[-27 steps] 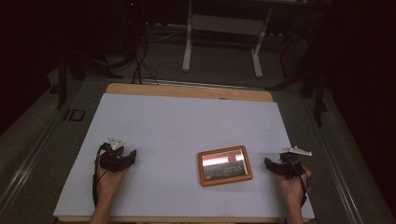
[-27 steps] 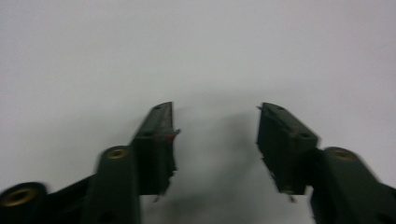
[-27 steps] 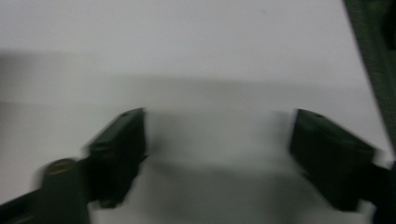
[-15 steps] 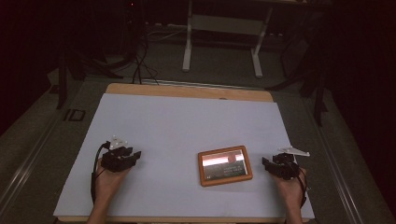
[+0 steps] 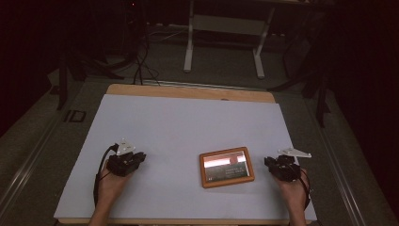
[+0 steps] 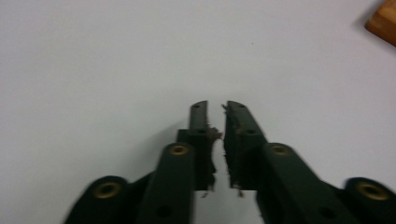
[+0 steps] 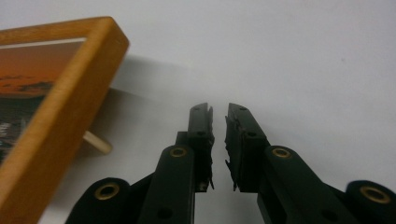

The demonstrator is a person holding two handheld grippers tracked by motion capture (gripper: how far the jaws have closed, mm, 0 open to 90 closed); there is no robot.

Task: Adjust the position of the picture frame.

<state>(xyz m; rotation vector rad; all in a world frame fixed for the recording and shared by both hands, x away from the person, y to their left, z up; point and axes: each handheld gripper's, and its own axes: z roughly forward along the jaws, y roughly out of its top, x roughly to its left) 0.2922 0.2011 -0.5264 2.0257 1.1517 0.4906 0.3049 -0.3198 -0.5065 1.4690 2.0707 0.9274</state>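
We have a picture frame [image 5: 227, 167] lying flat on the white bench [image 5: 188, 127], toward our right side and near the front edge. It sits face up, its wooden border around a reddish print, and the right tool view shows a small peg [image 7: 97, 141] poking out from under its edge — probably the foot of a stand folded beneath, which would explain why the frame rides slightly off the surface and casts a shadow there.

Our right tool [image 5: 277, 165] rests on the bench just beside the frame's right edge, apart from it. Its jaws are drawn nearly together with nothing between them, only a thin slit of white showing, so it is clenched and empty. Parked this close, it is well placed to catch the frame's near edge once the jaws part.

Our left tool [image 5: 128, 162] lies well apart from the frame on the other side, also on the bench. Its jaws too are pulled close on nothing; in its own view a corner of the frame [image 6: 384, 21] just peeks in at the upper right. We judge this hand to be waiting — ready to steady the frame's far side or take it over.

Neither tool touches the frame, so we read the work as not yet begun.
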